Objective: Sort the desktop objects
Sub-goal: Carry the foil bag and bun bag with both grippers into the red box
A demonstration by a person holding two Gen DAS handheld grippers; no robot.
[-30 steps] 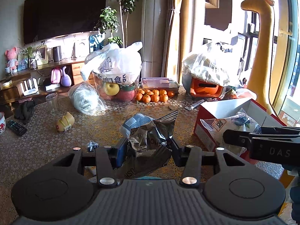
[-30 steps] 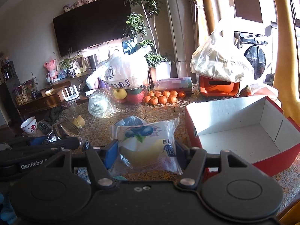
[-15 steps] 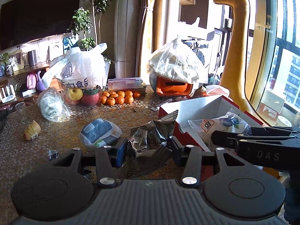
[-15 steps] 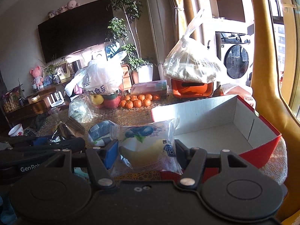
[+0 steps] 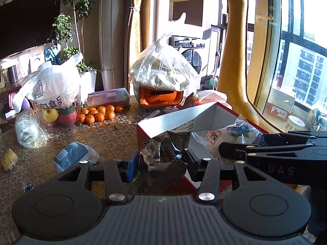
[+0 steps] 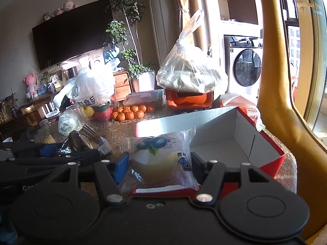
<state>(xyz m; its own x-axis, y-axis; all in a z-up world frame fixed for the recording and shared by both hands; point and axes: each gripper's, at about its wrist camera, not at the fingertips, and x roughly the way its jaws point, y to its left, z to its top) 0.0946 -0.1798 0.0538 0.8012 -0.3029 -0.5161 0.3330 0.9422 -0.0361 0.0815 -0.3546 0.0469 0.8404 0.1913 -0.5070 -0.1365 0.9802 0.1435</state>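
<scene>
Snack packets: crumpled foil packet [image 5: 163,153] clamped in left gripper [image 5: 161,163] jaws | clear bread packet [image 6: 161,159] clamped in right gripper [image 6: 159,165] jaws | over red cardboard box [image 6: 241,126] edge on tabletop [image 5: 102,134]

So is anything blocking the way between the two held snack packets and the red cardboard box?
Nothing visible does. The clear blueberry bread packet in the right gripper sits at the open red cardboard box's near rim; the crumpled silver foil bag in the left gripper is beside its corner. The box interior looks bare.
</scene>
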